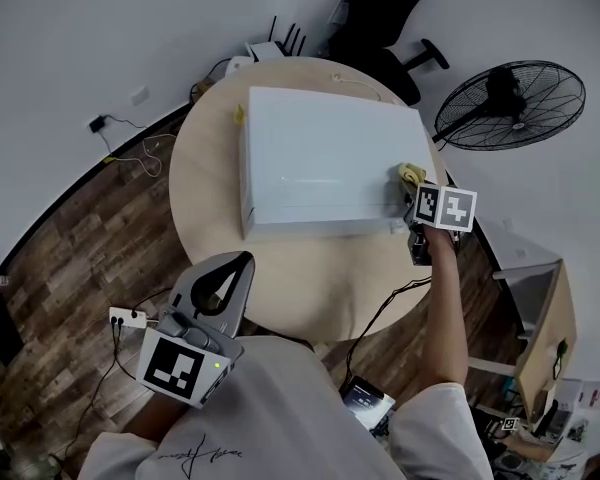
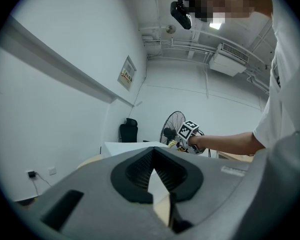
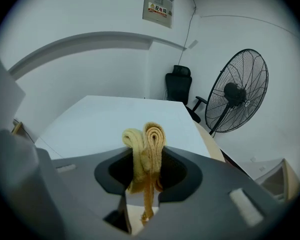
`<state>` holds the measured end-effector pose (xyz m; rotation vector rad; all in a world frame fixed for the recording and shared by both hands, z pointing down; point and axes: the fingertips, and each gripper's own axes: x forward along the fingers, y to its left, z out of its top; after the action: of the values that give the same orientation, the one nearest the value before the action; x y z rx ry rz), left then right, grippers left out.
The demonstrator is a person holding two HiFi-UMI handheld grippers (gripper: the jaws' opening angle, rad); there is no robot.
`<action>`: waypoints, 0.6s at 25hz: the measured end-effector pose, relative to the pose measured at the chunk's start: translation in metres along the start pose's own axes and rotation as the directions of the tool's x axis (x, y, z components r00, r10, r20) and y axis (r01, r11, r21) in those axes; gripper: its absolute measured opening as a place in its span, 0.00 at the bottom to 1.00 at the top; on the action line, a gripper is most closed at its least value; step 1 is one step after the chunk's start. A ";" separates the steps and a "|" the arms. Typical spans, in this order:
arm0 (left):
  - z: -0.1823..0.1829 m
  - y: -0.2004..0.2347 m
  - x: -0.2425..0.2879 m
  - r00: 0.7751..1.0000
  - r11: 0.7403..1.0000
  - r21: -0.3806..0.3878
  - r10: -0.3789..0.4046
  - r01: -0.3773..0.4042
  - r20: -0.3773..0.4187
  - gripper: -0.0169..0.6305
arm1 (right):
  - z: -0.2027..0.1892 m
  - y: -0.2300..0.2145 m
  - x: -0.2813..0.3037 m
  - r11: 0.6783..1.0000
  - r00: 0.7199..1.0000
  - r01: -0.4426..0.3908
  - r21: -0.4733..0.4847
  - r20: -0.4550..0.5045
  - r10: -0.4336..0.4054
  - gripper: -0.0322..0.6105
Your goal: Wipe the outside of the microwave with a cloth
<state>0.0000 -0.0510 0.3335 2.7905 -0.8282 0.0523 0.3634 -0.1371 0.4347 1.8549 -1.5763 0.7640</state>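
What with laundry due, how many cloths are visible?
1: a yellow cloth pinched in the right tongs at the microwave's right edge. A yellow bit at its far-left corner is unclear; others may be hidden.

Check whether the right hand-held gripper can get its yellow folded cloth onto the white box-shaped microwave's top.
Probably yes. The right hand-held gripper, shut on the yellow folded cloth, sits at the near right corner of the white box-shaped microwave, and nothing lies on that top.

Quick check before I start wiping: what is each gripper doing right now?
Left gripper: closed, holding nothing.
Right gripper: closed on the folded yellow cloth.
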 end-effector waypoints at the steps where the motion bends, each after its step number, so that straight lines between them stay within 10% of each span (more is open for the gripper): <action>1: 0.000 0.001 -0.002 1.000 1.000 0.000 0.001 -0.001 0.001 0.01 | 0.000 0.006 0.000 1.000 1.000 -0.005 0.001 0.002 0.005 0.24; 15: 0.005 0.005 -0.025 1.000 1.000 -0.012 0.000 0.001 0.029 0.01 | 0.005 0.097 -0.007 0.994 0.993 -0.111 -0.010 0.045 0.111 0.24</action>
<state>-0.0242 -0.0431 0.3271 2.7868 -0.8320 0.0067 0.2672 -0.1486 0.4330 1.8034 -1.7210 0.7682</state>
